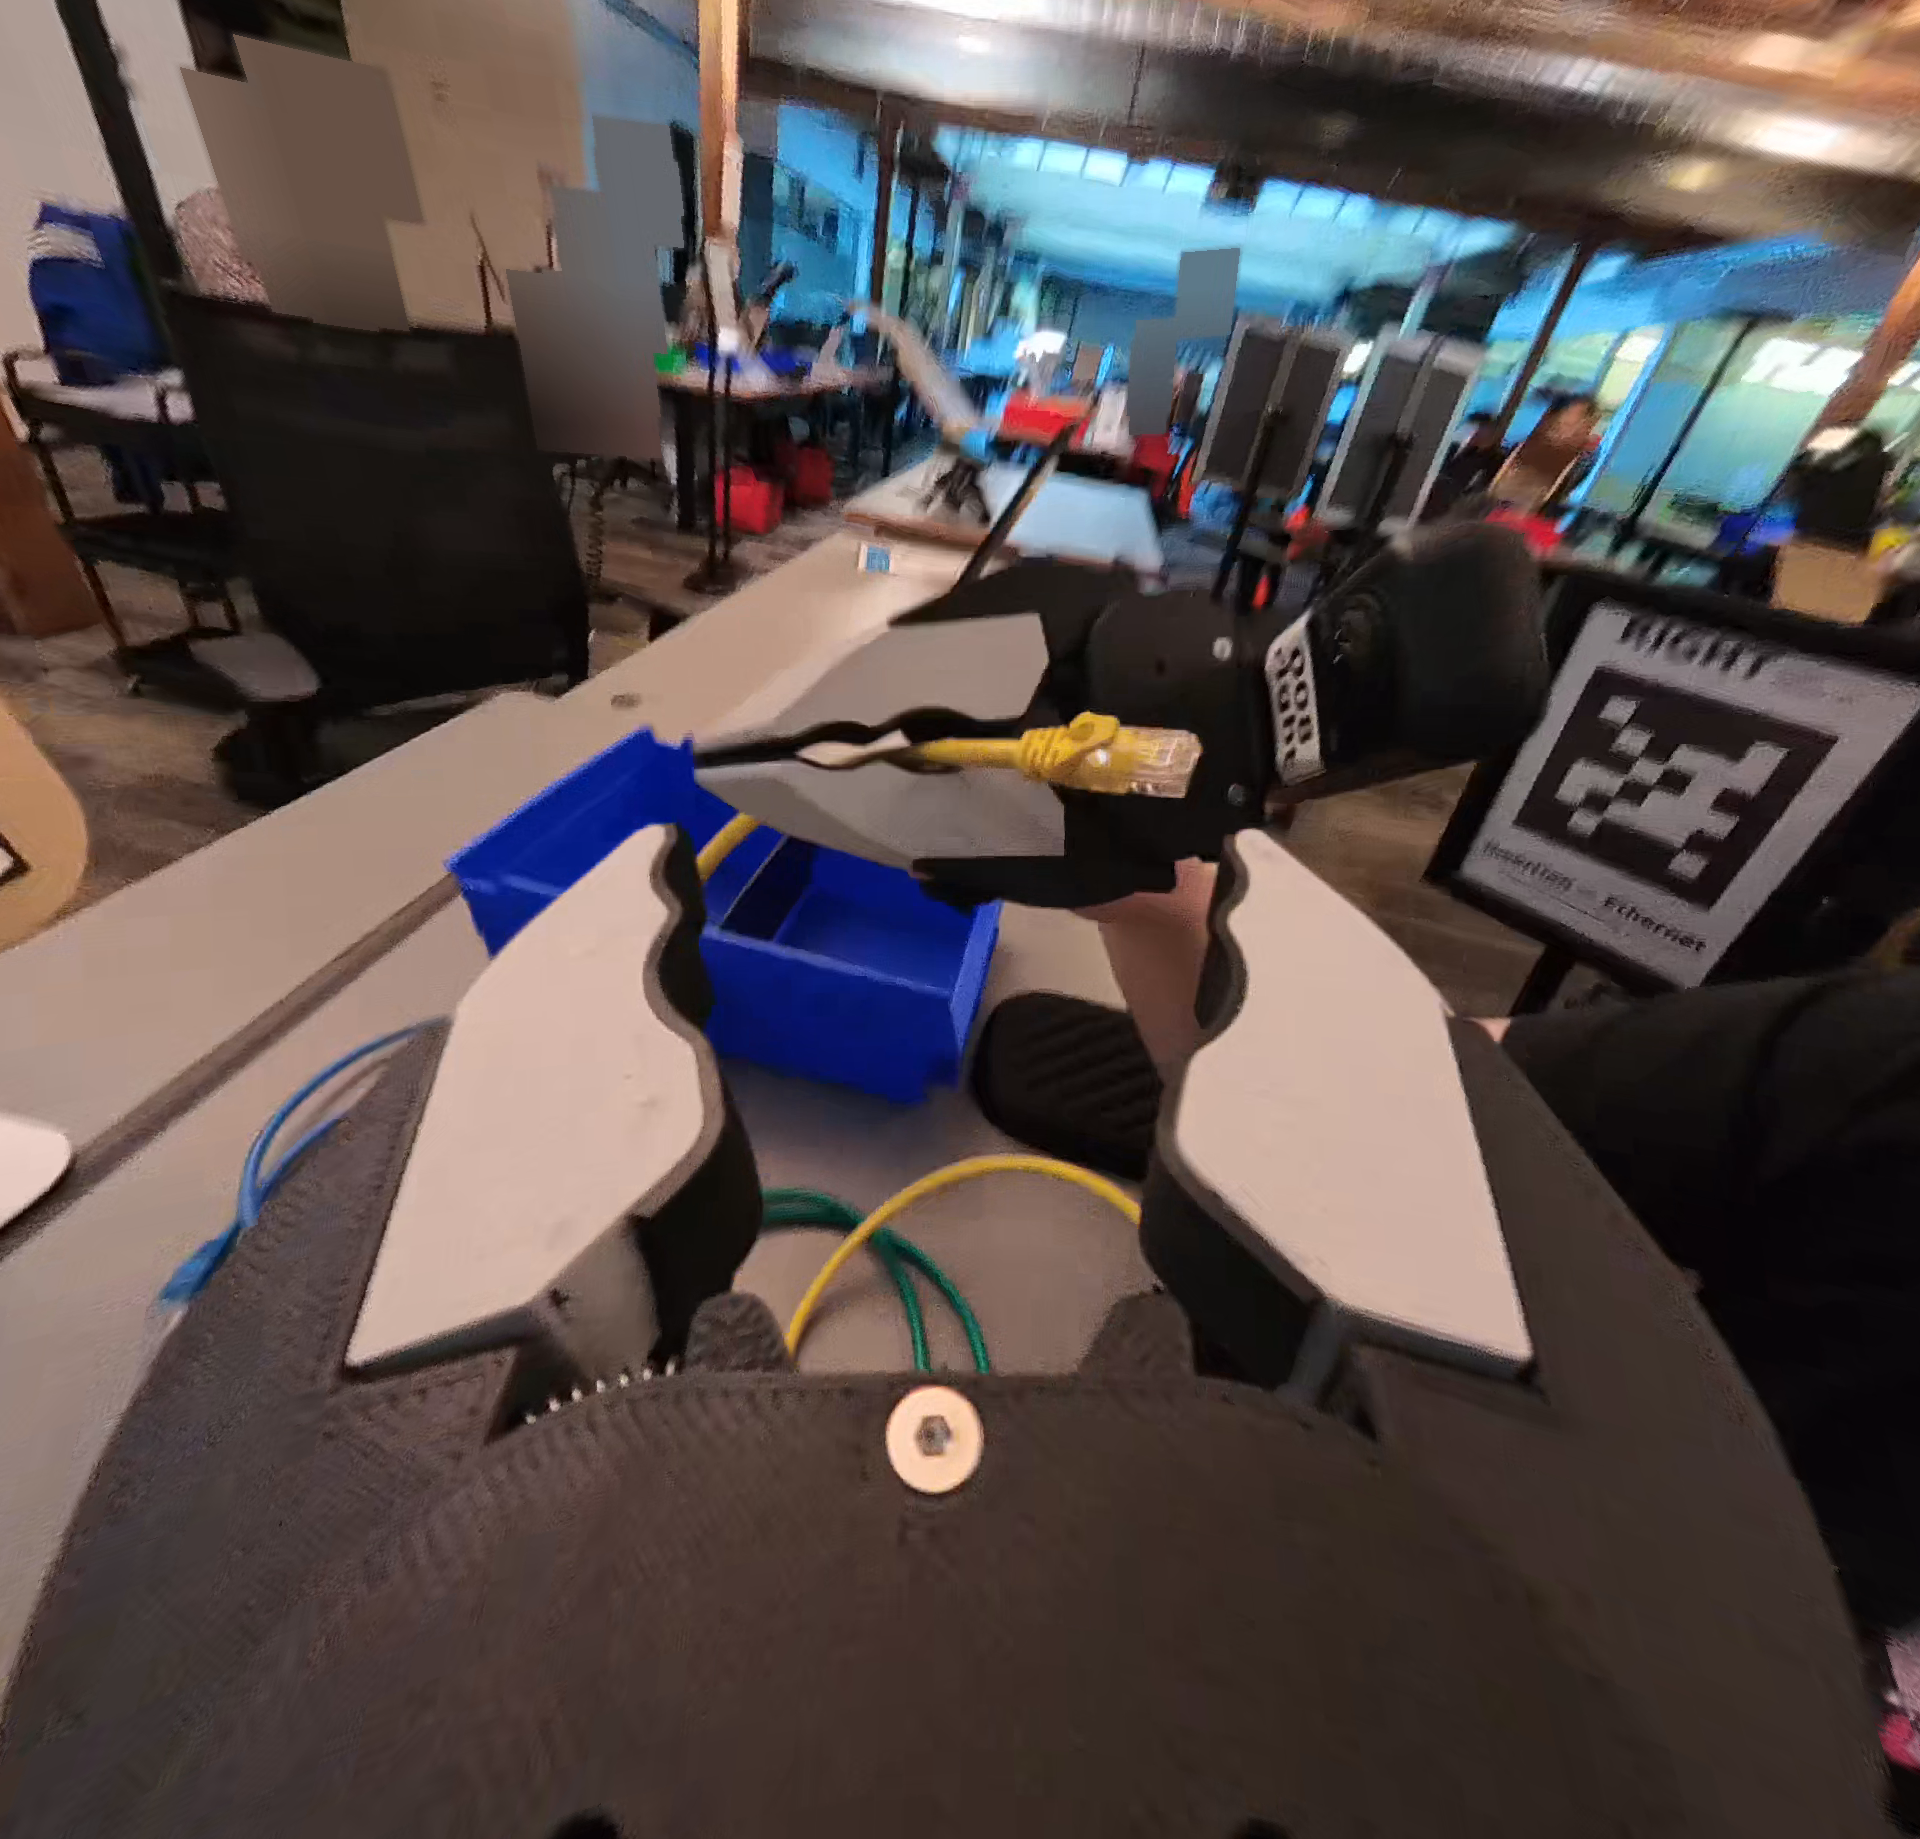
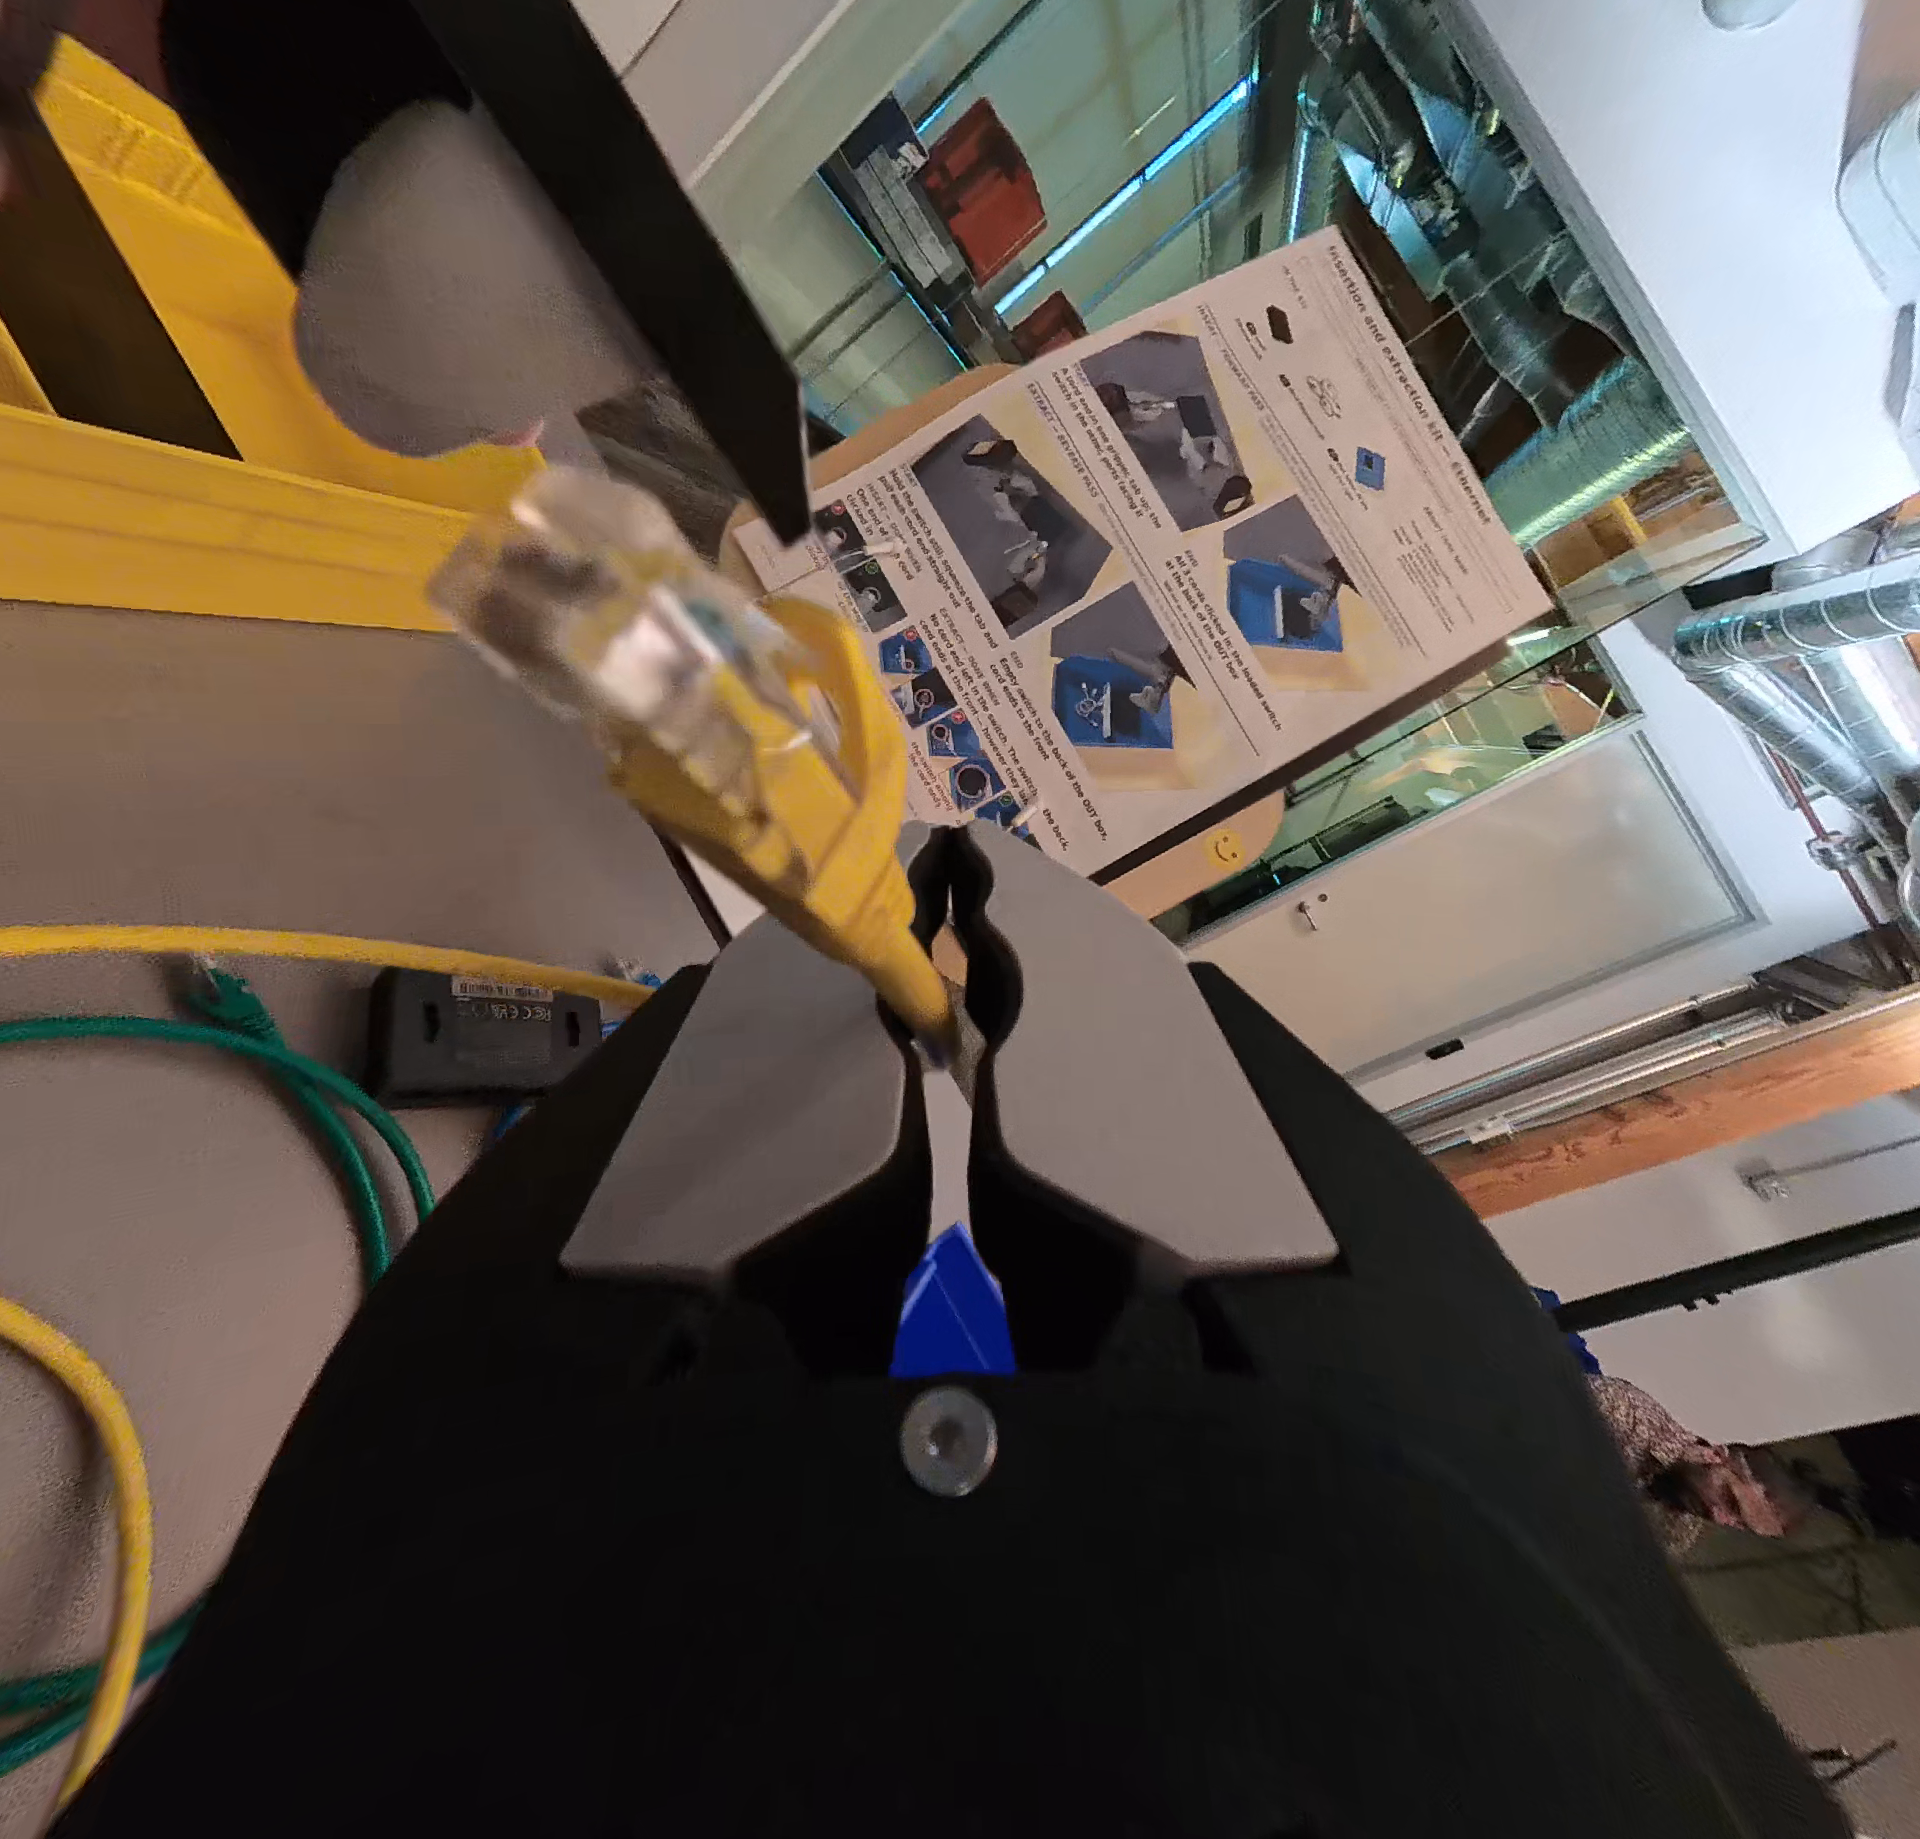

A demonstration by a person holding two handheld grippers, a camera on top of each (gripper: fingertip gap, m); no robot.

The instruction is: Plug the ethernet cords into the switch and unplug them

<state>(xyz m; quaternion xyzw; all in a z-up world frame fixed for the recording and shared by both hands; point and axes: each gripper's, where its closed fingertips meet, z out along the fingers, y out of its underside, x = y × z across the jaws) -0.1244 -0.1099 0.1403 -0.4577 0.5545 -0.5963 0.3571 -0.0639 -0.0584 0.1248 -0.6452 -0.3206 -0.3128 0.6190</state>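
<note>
My right gripper (image 2: 951, 844) is shut on a yellow ethernet cord (image 2: 831, 854) just behind its clear plug (image 2: 623, 615), held in the air. In the left wrist view the right gripper (image 1: 717, 755) lies sideways, and the plug (image 1: 1138, 761) points right over its body. My left gripper (image 1: 956, 854) is open and empty, just below the held cord. The dark grey switch (image 2: 478, 1036) lies on the table, with no cord seen plugged in. A green cord (image 1: 904, 1259) and a blue cord (image 1: 270, 1155) lie loose on the table.
A blue bin (image 1: 831, 948) stands on the grey table (image 1: 260, 916) below the right gripper. A marker sign (image 1: 1662, 792) stands at the right. An instruction sheet (image 2: 1143, 563) and a yellow object (image 2: 156, 335) stand beyond the table. Chairs and desks fill the room behind. From the right gripper's tips to the dark grey switch (image 2: 478, 1036) is close to 25 cm.
</note>
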